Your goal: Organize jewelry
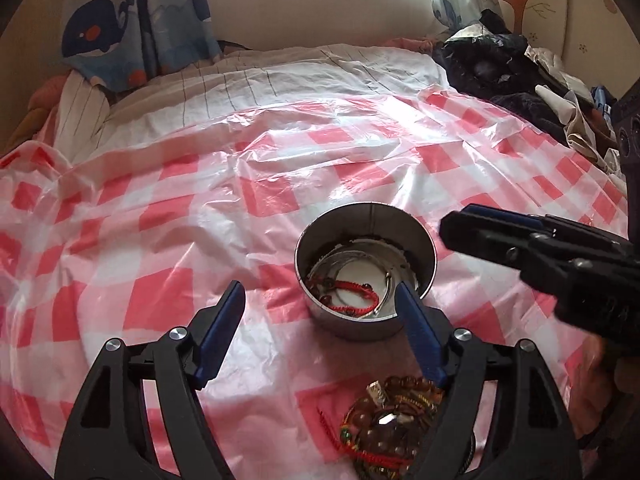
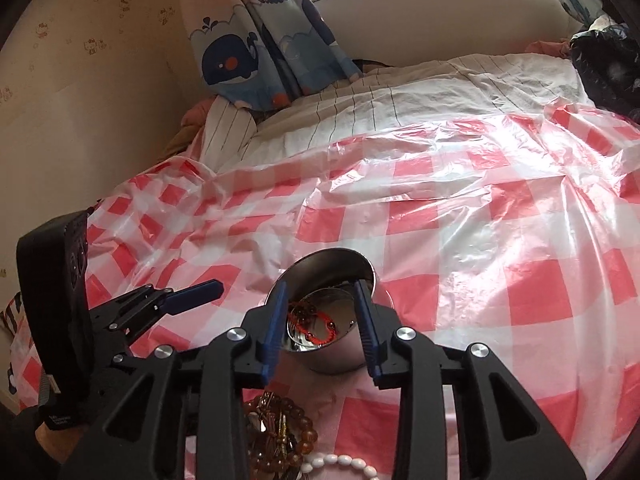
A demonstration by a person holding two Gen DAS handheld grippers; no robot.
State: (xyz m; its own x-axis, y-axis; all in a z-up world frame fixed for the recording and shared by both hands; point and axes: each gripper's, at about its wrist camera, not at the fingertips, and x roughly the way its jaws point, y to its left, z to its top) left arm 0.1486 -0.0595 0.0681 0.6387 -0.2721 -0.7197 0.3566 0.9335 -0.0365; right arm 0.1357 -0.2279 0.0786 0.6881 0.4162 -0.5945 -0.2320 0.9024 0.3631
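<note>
A round steel tin [image 1: 366,268] stands on the checked plastic sheet [image 1: 160,240]. It holds a red cord bracelet [image 1: 356,298] and a silver bangle [image 1: 386,284]. My left gripper [image 1: 320,300] is open and empty, just in front of the tin. A pile of bead bracelets [image 1: 388,424] lies between its arms. My right gripper [image 2: 322,296] is open and empty above the tin [image 2: 332,320], where the red cord bracelet [image 2: 316,326] shows. Amber beads [image 2: 276,436] and a white bead strand [image 2: 340,462] lie below it. My right gripper also shows in the left wrist view [image 1: 456,228].
The sheet covers a bed with a striped quilt [image 1: 260,80]. Dark clothes [image 1: 500,68] are heaped at the far right. Whale curtains [image 1: 132,20] hang at the back by the window. My left gripper shows in the right wrist view [image 2: 208,290].
</note>
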